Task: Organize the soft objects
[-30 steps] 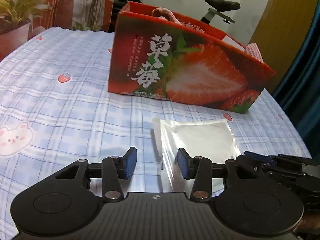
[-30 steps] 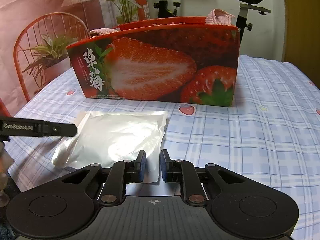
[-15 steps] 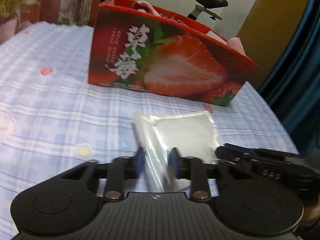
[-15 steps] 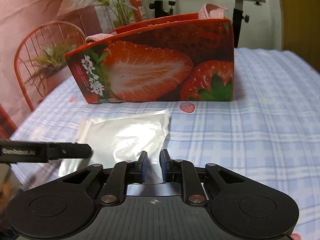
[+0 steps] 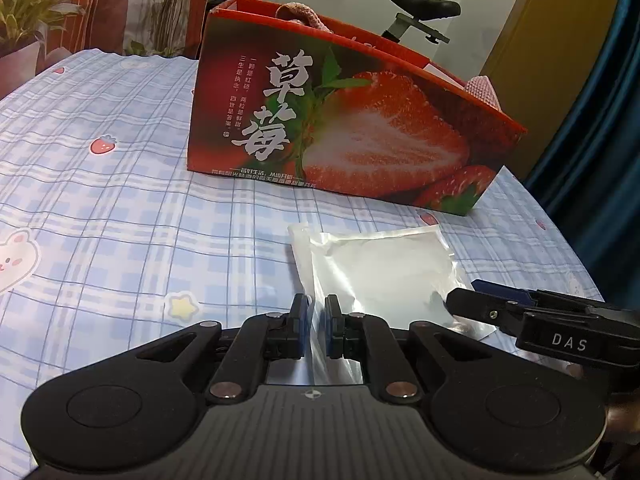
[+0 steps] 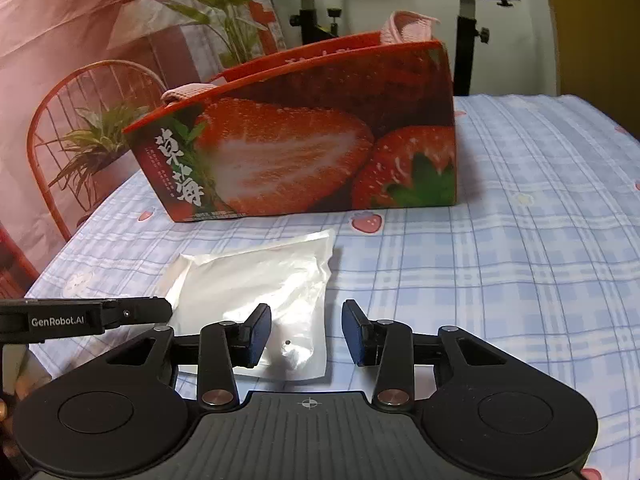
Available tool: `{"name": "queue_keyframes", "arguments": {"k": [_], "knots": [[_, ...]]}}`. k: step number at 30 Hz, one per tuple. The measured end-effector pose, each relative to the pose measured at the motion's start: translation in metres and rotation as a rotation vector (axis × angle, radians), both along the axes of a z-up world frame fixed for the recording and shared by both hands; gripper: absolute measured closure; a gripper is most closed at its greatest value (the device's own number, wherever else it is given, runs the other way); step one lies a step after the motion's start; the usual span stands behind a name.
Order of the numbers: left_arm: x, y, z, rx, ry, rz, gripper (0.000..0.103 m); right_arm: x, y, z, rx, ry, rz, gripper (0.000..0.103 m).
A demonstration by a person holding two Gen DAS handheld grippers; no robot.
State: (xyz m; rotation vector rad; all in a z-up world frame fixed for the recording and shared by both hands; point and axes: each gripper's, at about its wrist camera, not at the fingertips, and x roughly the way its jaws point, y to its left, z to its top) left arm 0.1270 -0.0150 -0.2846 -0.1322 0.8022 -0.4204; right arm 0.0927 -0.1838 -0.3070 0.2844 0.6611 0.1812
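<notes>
A clear plastic pouch [image 5: 384,268] with white soft filling lies flat on the checked tablecloth, in front of a red strawberry gift box [image 5: 360,120] with pink handles. My left gripper [image 5: 316,320] is closing its jaws on the pouch's near left edge, and the film runs up between the pads. In the right wrist view the pouch [image 6: 260,276] lies below my right gripper [image 6: 306,336]. Its jaws are opening and stand apart over the pouch's near corner, not pressing it. The box [image 6: 312,152] stands just behind. Each gripper's tip shows at the other view's edge.
The blue plaid tablecloth [image 5: 120,200] with strawberry and bear prints covers the table. A red wire chair [image 6: 80,128] and potted plants stand off the table's left side, an exercise bike [image 5: 424,12] behind the box, and a dark blue curtain [image 5: 600,120] at the right.
My left gripper's jaws went from wide apart to pinched on the pouch's edge. The right gripper's jaws, pinched on the pouch's near corner before, have spread apart.
</notes>
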Motion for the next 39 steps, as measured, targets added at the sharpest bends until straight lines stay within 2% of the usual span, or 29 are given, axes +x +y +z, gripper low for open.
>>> {"name": "queue_keyframes", "arguments": {"k": [12,16,20,23,27,30,33,36,39], "knots": [[0.002,-0.003,-0.002,0.007,-0.022,-0.011,0.093,0.005,0.004,-0.004,0.084,-0.008,0.021,0.062],[0.002,-0.005,-0.002,0.015,-0.025,-0.016,0.093,0.005,0.016,-0.004,-0.001,-0.030,0.035,0.064],[0.004,0.000,-0.002,-0.012,-0.002,-0.005,0.095,0.005,0.015,-0.004,0.010,-0.036,0.022,0.077],[0.003,0.001,-0.002,-0.014,0.000,-0.001,0.095,0.004,0.015,-0.004,0.010,-0.039,0.022,0.078],[-0.002,0.001,0.004,-0.054,-0.017,-0.032,0.098,0.004,0.013,-0.004,0.044,-0.024,0.023,0.079],[-0.007,-0.006,0.005,-0.002,-0.039,-0.046,0.098,0.003,0.009,-0.005,0.101,-0.015,0.026,0.080],[-0.004,0.000,0.004,-0.036,-0.014,-0.024,0.098,0.003,0.012,-0.004,0.079,-0.013,0.030,0.079],[-0.003,0.001,0.003,-0.023,-0.012,-0.016,0.098,0.002,0.011,-0.004,0.089,-0.011,0.026,0.078],[-0.001,0.003,-0.002,-0.021,0.010,-0.005,0.097,0.002,0.010,-0.004,0.074,-0.018,0.011,0.072]]}}
